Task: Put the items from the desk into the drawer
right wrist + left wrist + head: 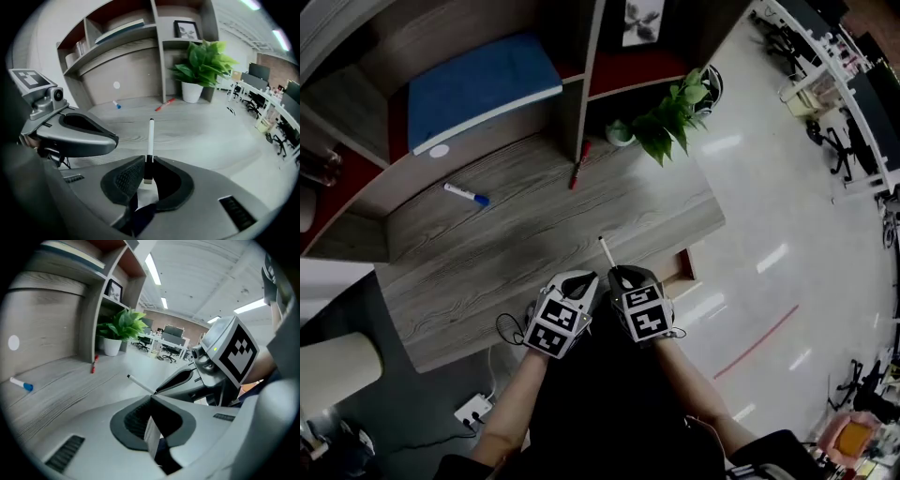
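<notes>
White marker (150,140), gripped by its dark end in right gripper (149,163), pointing twelve o'clock, presumably drawer-bound; left gripper (152,398) clenched empty.

Head view: high above, looking steeply down on the grey wood-grain counter (534,244). Both gripper views: low, close over the counter, looking along their own jaws toward the grey wooden shelves (157,42). All three share the green potted plant (670,117), red marker (578,169), white marker with a blue cap (466,194).
</notes>
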`<state>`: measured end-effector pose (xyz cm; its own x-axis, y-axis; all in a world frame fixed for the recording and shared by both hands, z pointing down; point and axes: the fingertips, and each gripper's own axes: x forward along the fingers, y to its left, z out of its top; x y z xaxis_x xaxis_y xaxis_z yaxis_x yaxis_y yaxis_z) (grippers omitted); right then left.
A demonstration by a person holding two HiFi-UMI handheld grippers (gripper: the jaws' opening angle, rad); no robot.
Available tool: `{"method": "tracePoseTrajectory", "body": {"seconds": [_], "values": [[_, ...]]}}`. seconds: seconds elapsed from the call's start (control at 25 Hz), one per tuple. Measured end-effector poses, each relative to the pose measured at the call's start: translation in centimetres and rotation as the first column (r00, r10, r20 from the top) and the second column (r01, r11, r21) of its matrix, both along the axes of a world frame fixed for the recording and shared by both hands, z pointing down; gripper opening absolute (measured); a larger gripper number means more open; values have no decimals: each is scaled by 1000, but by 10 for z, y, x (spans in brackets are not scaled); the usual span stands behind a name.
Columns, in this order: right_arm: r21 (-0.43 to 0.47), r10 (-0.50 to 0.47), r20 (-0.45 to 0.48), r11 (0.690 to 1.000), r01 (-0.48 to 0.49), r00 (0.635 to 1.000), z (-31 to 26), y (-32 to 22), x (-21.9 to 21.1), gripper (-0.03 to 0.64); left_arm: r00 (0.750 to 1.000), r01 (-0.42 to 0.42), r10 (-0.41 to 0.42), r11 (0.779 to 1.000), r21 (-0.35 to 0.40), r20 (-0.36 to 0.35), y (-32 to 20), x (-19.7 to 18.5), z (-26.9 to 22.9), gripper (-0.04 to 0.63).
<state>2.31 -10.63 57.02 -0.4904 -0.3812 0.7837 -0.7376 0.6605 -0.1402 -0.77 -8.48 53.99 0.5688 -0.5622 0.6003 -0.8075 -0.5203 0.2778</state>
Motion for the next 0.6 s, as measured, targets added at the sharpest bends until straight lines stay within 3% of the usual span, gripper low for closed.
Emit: {"method": "tracePoseTrajectory", "body": {"seconds": [0.28, 0.6], "values": [[12, 145, 12, 989, -146, 989, 4, -11, 70, 52, 990, -141, 141, 990, -5, 7, -11, 64, 9, 23], [3, 306, 36, 952, -307, 951, 12, -10, 144, 52, 958, -288, 288, 958, -4, -3, -10, 136, 17, 23]]}}
